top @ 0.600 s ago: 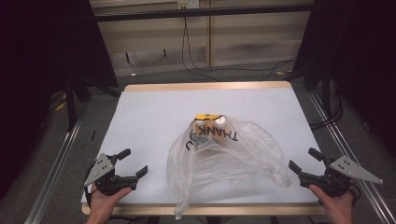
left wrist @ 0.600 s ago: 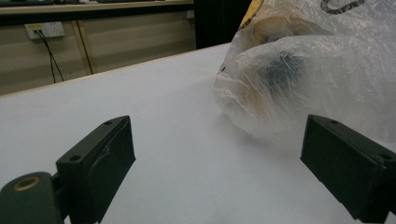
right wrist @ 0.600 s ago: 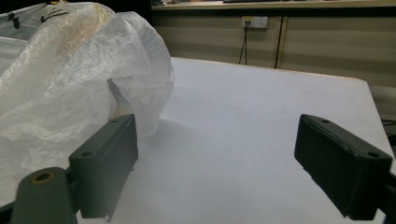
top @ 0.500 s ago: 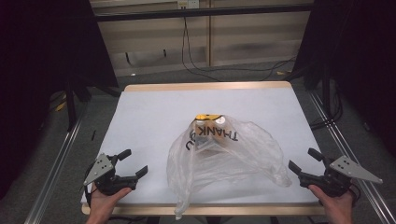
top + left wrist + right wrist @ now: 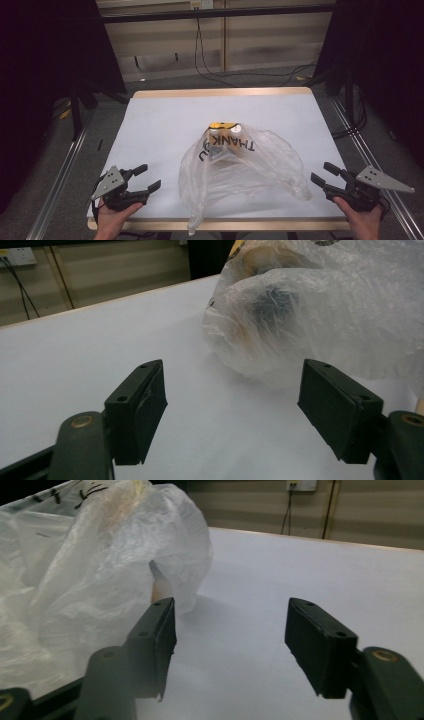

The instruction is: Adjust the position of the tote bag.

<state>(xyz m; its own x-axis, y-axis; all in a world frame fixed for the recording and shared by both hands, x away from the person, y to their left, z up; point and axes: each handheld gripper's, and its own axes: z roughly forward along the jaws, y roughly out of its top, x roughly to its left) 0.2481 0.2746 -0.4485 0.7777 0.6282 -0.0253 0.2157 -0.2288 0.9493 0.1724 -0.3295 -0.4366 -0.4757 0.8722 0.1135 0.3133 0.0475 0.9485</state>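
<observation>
A crumpled clear plastic bag (image 5: 245, 167) printed with "THANK" lies at the middle of the white table (image 5: 165, 120), and something tan and yellow (image 5: 222, 127) shows through its far end. At the front left corner, a hand holds my left gripper (image 5: 148, 177) open, a short way left of the bag (image 5: 320, 305). My right gripper (image 5: 324, 172) is open at the front right, its tips just beside the bag's right corner (image 5: 100, 570). Nothing sits between either pair of jaws.
The table has a wooden rim (image 5: 220, 93) and metal rails (image 5: 60, 175) along both sides. Cables (image 5: 210, 60) run over the floor behind it, in front of a pale wall. Dark stands (image 5: 75, 100) flank the far corners.
</observation>
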